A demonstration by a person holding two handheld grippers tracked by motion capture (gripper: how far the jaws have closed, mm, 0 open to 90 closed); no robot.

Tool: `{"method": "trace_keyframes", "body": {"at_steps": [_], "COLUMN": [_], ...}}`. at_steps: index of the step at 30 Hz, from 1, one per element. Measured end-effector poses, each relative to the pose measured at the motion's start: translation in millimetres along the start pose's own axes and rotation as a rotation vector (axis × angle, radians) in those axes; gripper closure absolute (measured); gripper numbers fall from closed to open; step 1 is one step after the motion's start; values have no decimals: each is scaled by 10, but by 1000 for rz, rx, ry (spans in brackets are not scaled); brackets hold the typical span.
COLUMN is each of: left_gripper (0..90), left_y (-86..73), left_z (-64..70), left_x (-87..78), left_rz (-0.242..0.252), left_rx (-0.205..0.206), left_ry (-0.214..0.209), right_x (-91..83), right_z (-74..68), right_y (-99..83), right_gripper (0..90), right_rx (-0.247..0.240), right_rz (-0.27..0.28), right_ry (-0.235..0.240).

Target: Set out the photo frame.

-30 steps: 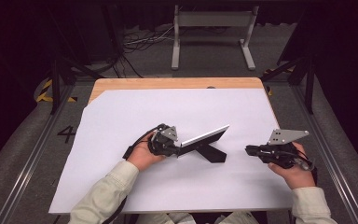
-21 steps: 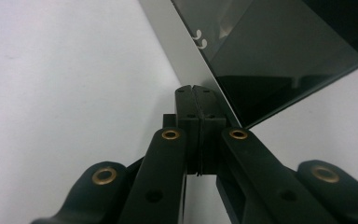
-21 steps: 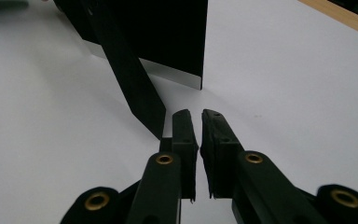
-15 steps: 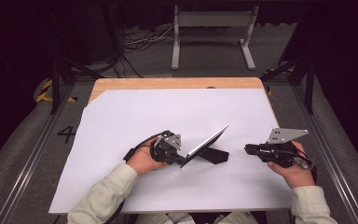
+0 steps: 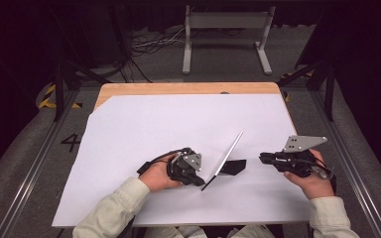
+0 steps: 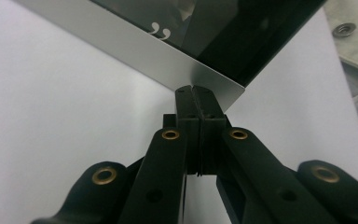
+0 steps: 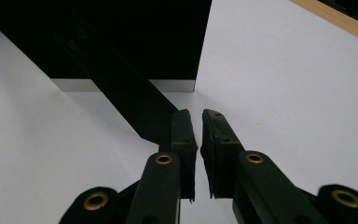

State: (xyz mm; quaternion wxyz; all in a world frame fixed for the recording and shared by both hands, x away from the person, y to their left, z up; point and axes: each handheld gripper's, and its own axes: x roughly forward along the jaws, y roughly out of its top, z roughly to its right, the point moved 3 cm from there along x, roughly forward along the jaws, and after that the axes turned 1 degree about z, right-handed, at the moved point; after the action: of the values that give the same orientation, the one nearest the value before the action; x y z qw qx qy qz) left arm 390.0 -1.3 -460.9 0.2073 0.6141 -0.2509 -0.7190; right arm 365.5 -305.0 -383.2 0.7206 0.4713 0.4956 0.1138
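A silver-edged picture frame (image 5: 226,157) stands tilted on its lower edge on the white sheet (image 5: 144,129), and its black back leg (image 5: 233,166) rests on the sheet to its right. My left gripper (image 5: 202,181) is shut on the frame's near lower corner. In the left gripper view the jaws pinch the silver border (image 6: 168,70) at that corner. My right gripper (image 5: 263,157) hovers just right of the leg, apart from it. In the right gripper view its jaws stand a narrow gap apart with nothing between them, and the black leg (image 7: 121,93) runs past the left jaw from the frame's dark back (image 7: 121,32).
The white sheet covers most of a wooden table (image 5: 188,88). A metal stand (image 5: 225,29) and cables (image 5: 149,44) lie on the floor beyond the far edge. Rails (image 5: 30,168) run along both sides of the table.
The frame has tipped up from a low lean to a steeper angle. My left hand has shifted toward the near edge with it. My right gripper has stayed almost still.
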Motion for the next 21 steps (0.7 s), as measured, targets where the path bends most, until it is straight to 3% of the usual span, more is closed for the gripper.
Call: {"method": "trace_keyframes", "body": {"at_steps": [10,21], "left_gripper": [900,900], "left_y": [177,333], "left_z": [123,189], "left_x": [164,309], "left_rz": [3,18], "left_rx": [52,74], "left_ry": [-25,-49], "right_x": [-24,-83], "right_z": [1,5], "right_y": [7,-11], "right_gripper": [819,817], "right_rx": [8,16], "right_rz": [5,9], "right_ry": [-1,-10]}}
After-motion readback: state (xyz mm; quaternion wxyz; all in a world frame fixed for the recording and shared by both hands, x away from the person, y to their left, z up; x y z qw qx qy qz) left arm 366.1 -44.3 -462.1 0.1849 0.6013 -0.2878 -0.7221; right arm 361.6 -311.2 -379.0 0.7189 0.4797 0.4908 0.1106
